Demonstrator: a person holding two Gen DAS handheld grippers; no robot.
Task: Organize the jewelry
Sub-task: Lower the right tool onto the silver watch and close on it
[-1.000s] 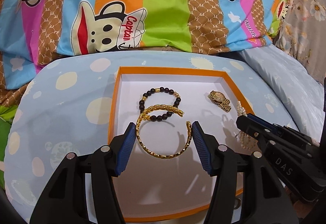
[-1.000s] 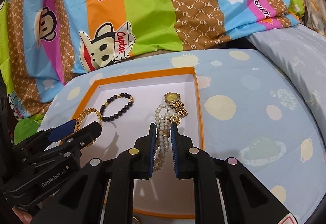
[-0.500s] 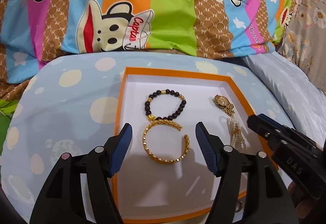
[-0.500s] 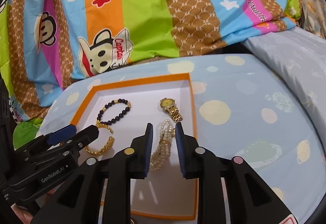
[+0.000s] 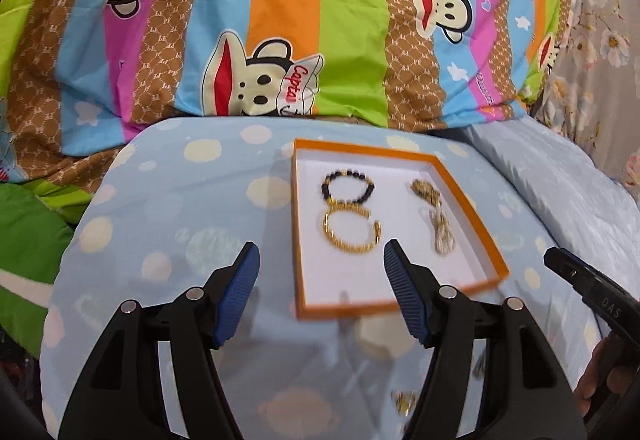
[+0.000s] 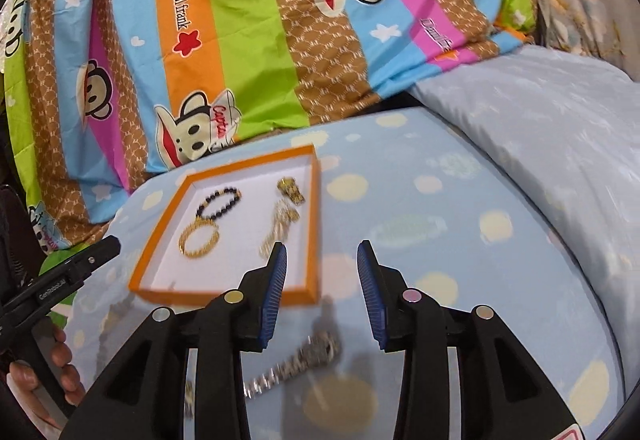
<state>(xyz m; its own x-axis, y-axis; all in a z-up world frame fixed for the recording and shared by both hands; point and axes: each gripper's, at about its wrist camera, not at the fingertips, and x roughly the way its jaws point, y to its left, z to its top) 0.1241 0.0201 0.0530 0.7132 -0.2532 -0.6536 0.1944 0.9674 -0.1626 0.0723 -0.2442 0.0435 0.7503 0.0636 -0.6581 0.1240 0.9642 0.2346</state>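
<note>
Left gripper (image 5: pixel 320 288): jaws spread wide, nothing between the blue pads (image 5: pixel 236 296), nothing touched. It is held above the spotted blue cushion (image 5: pixel 168 224), just off the near-left corner of the orange-rimmed tray (image 5: pixel 298 240). The jaws were widened a little within the last second, then held.

Right gripper (image 6: pixel 322 292): jaws parted to a moderate gap and just opened from a closed pinch; nothing is pinched, no pad contact seen. It is held over the cushion just outside the tray's near-right corner. Its left pad (image 6: pixel 274 288) overlaps the tray's near edge in the view; contact cannot be confirmed.

Tray contents, all loose on the white floor:
- black bead bracelet (image 5: pixel 347 188), toward the far-left corner.
- gold bangle (image 5: pixel 352 232), directly nearer than the bead bracelet and touching or overlapping it, left half of the tray.
- gold watch (image 6: pixel 291 188), by the far-right corner.
- pearl strand (image 5: pixel 440 232), laid along the right edge, its far end meeting the watch.

Outside the tray: a silver watch (image 6: pixel 296 364) is laid on the cushion near its near edge, below and between the right gripper's fingers, untouched. A small gold item (image 5: pixel 404 402) is also seen on the cushion at the near edge, too blurred to identify.

Fingers of a hand (image 6: pixel 56 368) are wrapped round the left gripper's handle. A striped cartoon-monkey blanket (image 5: pixel 280 19) is bunched past the cushion's far edge.
</note>
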